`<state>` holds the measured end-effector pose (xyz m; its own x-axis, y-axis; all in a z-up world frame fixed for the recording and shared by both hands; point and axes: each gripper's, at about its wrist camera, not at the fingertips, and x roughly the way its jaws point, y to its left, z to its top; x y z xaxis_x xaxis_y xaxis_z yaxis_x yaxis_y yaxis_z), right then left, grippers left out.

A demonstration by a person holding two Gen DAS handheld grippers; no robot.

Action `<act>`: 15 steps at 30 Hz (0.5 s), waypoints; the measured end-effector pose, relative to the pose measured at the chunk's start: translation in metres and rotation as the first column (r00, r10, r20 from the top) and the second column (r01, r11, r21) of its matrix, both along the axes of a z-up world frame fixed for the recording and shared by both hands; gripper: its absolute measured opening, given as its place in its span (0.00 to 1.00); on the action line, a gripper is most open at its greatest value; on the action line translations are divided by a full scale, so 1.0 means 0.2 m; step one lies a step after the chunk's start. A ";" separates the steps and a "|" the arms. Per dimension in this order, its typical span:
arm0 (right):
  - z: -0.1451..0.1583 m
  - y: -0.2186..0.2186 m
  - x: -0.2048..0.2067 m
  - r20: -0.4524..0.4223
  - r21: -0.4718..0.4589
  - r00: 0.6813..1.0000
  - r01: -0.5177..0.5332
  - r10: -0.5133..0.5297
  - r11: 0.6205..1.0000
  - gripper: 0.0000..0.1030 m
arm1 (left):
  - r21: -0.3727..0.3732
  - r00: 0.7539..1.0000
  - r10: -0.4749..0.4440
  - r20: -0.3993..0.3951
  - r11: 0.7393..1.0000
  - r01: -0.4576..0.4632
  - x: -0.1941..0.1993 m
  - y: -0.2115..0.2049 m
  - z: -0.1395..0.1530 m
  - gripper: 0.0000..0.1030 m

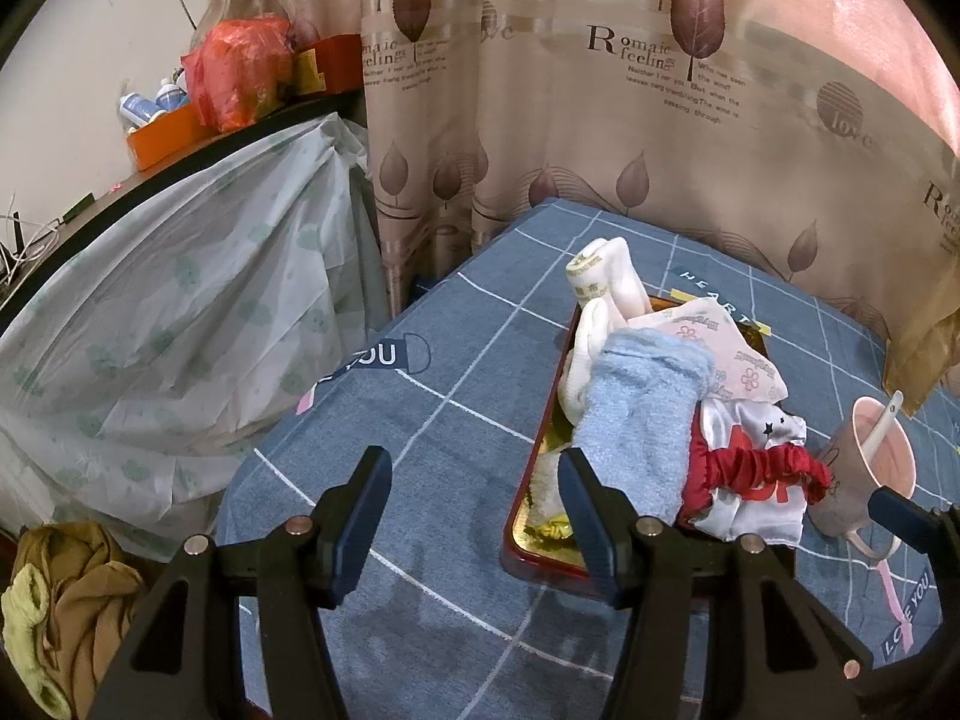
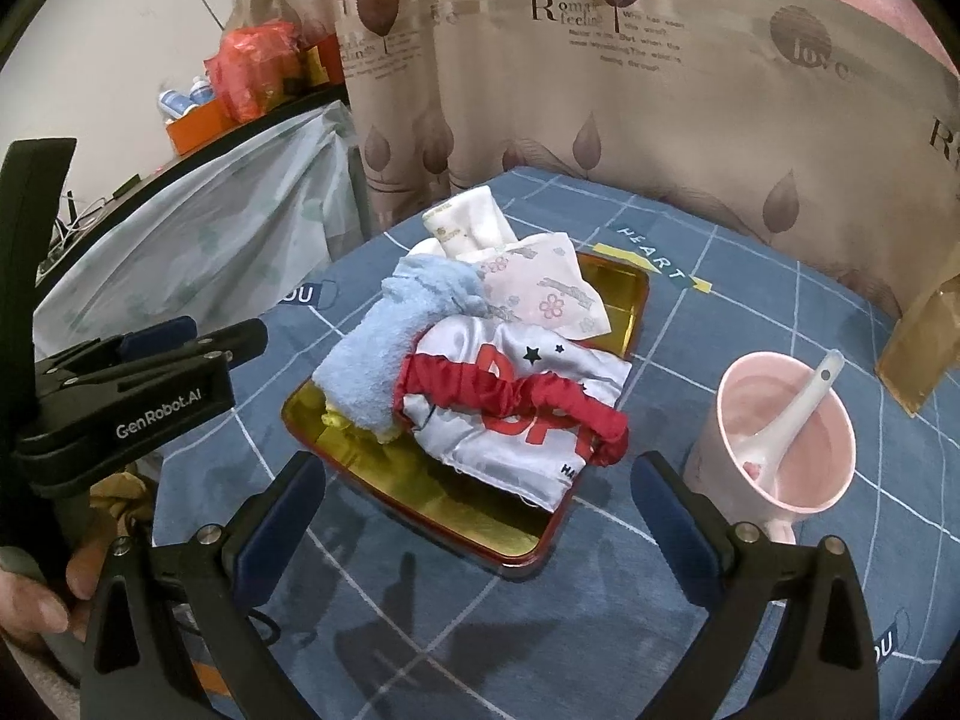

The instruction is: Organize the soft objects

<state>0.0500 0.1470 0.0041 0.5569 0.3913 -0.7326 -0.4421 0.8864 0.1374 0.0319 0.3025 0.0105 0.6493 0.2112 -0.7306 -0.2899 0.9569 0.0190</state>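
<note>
A red-rimmed gold tray on the blue checked table holds a pile of soft things: a light blue towel, a white satin pouch with red ruffle, a pink flowered cloth and a rolled white cloth. My left gripper is open and empty just left of the tray's near end; it also shows in the right wrist view. My right gripper is open and empty, above the tray's near edge.
A pink mug with a white spoon stands right of the tray. A brown bag sits at the table's far right. Curtains hang behind. A plastic-covered shelf with an orange box is to the left, and crumpled cloths lie below.
</note>
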 end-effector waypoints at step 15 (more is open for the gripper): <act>-0.03 -0.01 0.01 -0.018 -0.010 1.000 -0.001 0.001 1.000 0.98 | 0.010 1.000 -0.008 -0.001 1.000 0.008 0.00 -0.01 0.01 0.57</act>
